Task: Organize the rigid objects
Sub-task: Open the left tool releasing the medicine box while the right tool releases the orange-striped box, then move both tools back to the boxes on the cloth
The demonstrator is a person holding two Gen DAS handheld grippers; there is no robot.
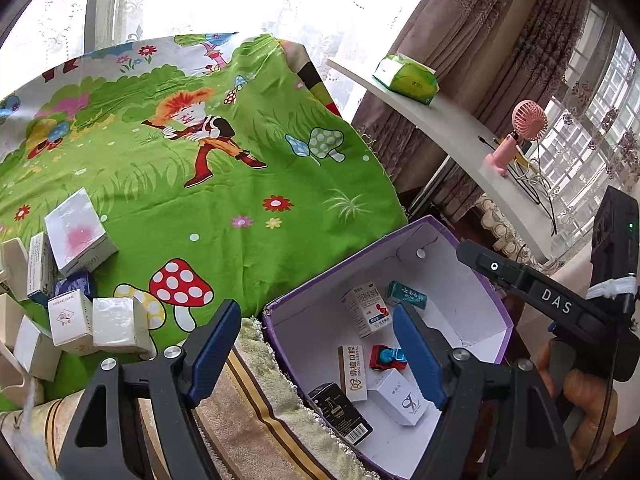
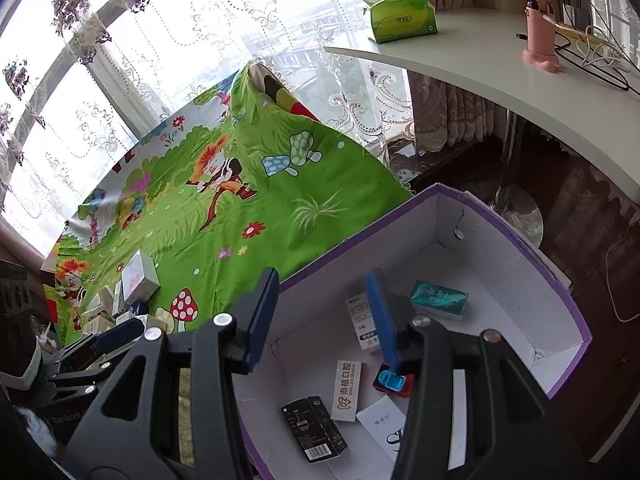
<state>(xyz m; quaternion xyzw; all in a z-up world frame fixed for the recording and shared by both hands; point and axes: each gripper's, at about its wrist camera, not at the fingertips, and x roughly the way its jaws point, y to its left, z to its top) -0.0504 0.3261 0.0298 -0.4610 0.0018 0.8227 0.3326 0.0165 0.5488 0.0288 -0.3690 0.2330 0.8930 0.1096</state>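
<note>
Both sets of jaws stand wide apart with nothing between them. The left gripper (image 1: 316, 344) hangs over the near edge of the table, one blue finger above the beige striped towel (image 1: 256, 408), the other over the purple-walled cardboard box with a white inside (image 1: 472, 304). The right gripper (image 2: 320, 316) sits above that same box (image 2: 520, 280).

On the box floor lie several small packages: a white medicine carton with a red figure (image 1: 366, 310), a teal flat packet (image 1: 406, 295), a cream toothpaste-style carton with gold lettering (image 1: 352, 374), a black carton with a barcode (image 1: 340, 414), a white carton with dark monogram (image 1: 400, 396) and a small red and blue toy car (image 1: 386, 357).

More white and pale cartons are heaped in a pile (image 1: 76, 280) at the left side of the green cartoon-printed cloth with mushrooms (image 1: 240, 184), well apart from the box.

On the white curved shelf (image 2: 500, 72) stand a green tissue pack (image 2: 400, 16) and a pink handheld fan (image 2: 538, 12).
</note>
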